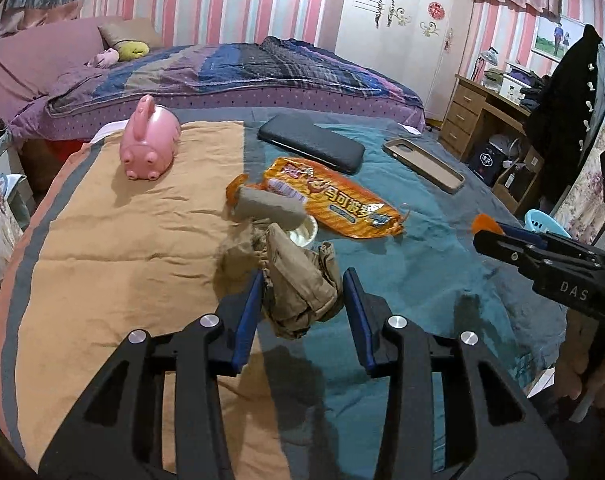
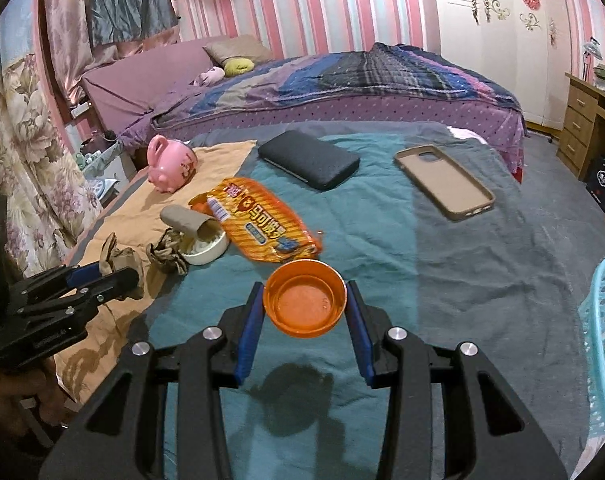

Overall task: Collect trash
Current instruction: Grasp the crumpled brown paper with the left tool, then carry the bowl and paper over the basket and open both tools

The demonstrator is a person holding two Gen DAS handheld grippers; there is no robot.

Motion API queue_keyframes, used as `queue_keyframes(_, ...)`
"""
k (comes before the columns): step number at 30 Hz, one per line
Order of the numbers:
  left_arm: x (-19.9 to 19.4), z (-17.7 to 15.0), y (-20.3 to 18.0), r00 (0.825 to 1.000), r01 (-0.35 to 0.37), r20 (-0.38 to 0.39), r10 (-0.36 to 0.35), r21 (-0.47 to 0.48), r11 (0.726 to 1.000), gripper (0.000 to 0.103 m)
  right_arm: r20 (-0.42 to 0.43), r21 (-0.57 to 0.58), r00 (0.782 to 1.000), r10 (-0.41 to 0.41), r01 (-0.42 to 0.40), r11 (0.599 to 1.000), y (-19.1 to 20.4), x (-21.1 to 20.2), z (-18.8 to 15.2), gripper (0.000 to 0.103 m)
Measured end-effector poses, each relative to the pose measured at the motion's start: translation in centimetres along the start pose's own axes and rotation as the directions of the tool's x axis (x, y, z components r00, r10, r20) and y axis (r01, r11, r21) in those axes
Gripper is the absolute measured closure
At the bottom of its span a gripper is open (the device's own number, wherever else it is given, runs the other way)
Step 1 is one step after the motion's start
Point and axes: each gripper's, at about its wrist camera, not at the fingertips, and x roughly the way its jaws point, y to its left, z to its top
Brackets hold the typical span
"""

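My left gripper (image 1: 302, 292) is shut on a crumpled brown paper wad (image 1: 302, 288) and holds it just above the cloth. My right gripper (image 2: 304, 308) is shut on an orange plastic lid (image 2: 304, 298), held above the teal cloth. On the table lie an orange snack wrapper (image 2: 258, 220), a cardboard tube (image 2: 186, 220) resting on a small white cup (image 2: 206, 248), and another brown paper wad (image 2: 166, 256). The left gripper with its wad also shows in the right wrist view (image 2: 114, 276).
A pink piggy bank (image 1: 148, 144), a black wallet (image 1: 310, 142) and a beige phone case (image 1: 422, 164) lie further back on the table. A light blue basket (image 2: 604, 340) stands at the right. A bed (image 2: 342, 80) is behind the table.
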Motion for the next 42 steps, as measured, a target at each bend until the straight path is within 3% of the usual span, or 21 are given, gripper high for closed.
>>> queue_keyframes(18,0.8,0.5,-3.3,0.999,0.041,0.002,-0.041,0.024,0.999,0.063,0.036,0.022,0.999,-0.033,0.032,0.999,-2.6,-1.6,0.0,0.063)
queue_keyframes(29,1.6,1.5,-6.3,0.996,0.083,0.011,-0.084,0.030,0.996,0.063,0.103,0.039,0.986,-0.130,0.126,0.991,-6.7,-4.3,-0.1,0.063)
queue_keyframes(36,1.8,2.9,-12.2,0.986,0.166,0.015,-0.168,0.076,0.983,0.063,0.147,0.126,0.960,-0.238,0.220,0.967,-12.5,-7.6,-0.9,0.063)
queue_keyframes(42,3.0,3.8,-19.6,0.966,0.256,0.000,-0.258,0.131,0.958,0.063,0.151,0.225,0.911,-0.383,0.346,0.911,-19.6,-11.0,-2.7,0.063)
